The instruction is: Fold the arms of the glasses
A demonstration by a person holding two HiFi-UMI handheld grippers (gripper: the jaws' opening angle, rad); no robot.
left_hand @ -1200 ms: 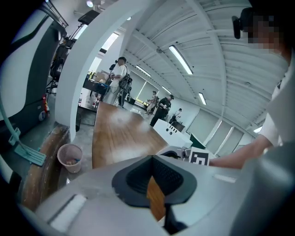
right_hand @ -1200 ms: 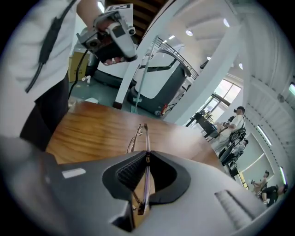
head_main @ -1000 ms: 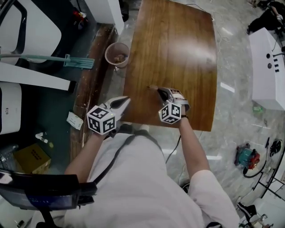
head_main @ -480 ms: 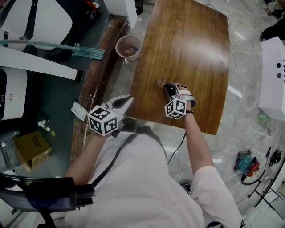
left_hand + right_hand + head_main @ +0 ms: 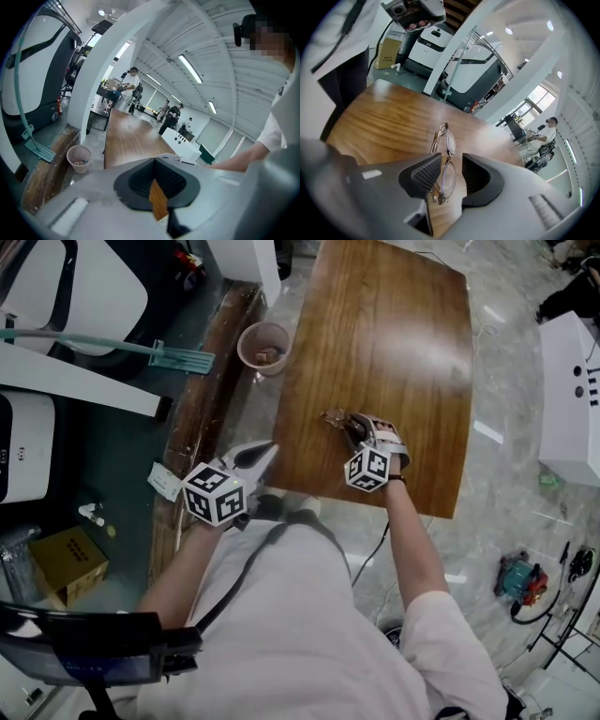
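Wooden surface (image 5: 394, 343) runs up the middle, with a pink bin (image 5: 263, 347) on the floor off its left edge. Left tongs (image 5: 154, 176) sit by the near left corner, shut tight and empty. Right tongs (image 5: 446, 171) have just been opening and now stand wide. The glasses (image 5: 443, 154) lie on the wood, one lens in the gap, no pad pressing.

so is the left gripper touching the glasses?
Apart. In the head view the left gripper sits shut at the near-left edge of the table, while the glasses lie further right on it, with bare wood between them.
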